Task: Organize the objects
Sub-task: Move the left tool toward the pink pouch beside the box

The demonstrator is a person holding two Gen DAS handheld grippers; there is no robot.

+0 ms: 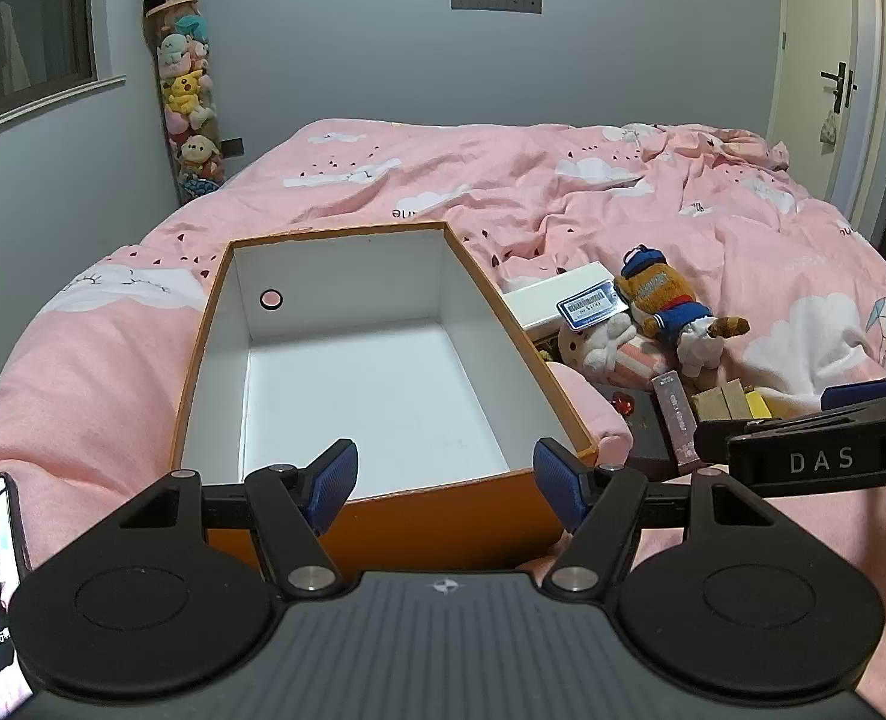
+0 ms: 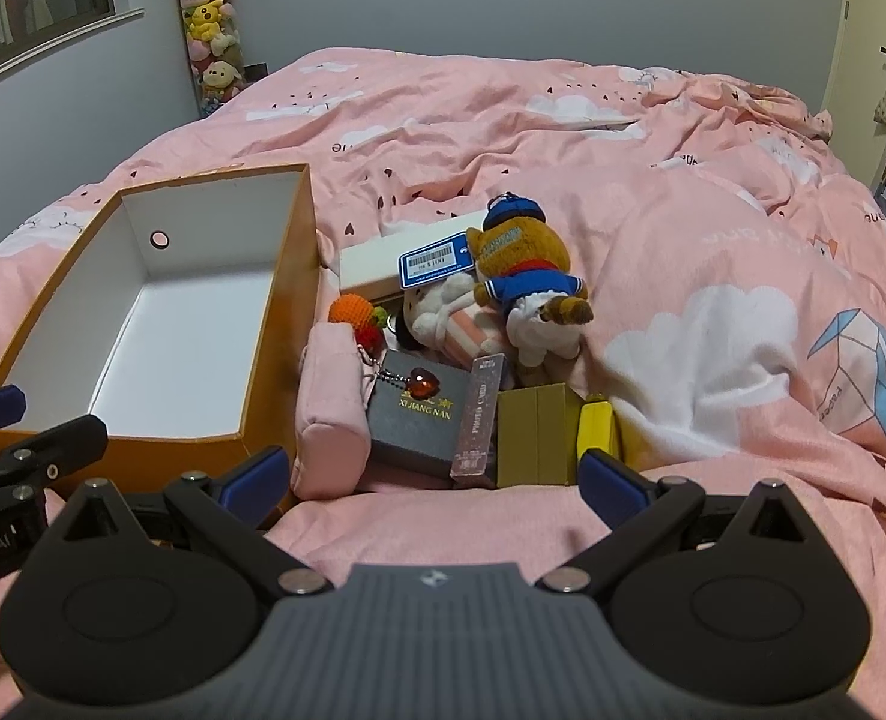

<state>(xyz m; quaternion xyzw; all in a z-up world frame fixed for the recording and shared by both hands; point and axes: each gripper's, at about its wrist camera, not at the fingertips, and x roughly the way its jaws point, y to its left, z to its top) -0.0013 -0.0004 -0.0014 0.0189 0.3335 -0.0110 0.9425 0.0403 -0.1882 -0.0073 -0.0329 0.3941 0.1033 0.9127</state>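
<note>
My left gripper (image 1: 446, 483) gapes over the empty orange box (image 1: 473, 507), while only my spread right gripper (image 2: 434, 474) reveals the crocheted orange (image 2: 352, 309) beside it.

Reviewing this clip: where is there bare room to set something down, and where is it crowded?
The orange box has a bare white floor. Open pink bedding stretches beyond the brown plush and to its right. Crowded: the strip right of the box, where the pink pouch, dark box, olive box and yellow item pack together.
</note>
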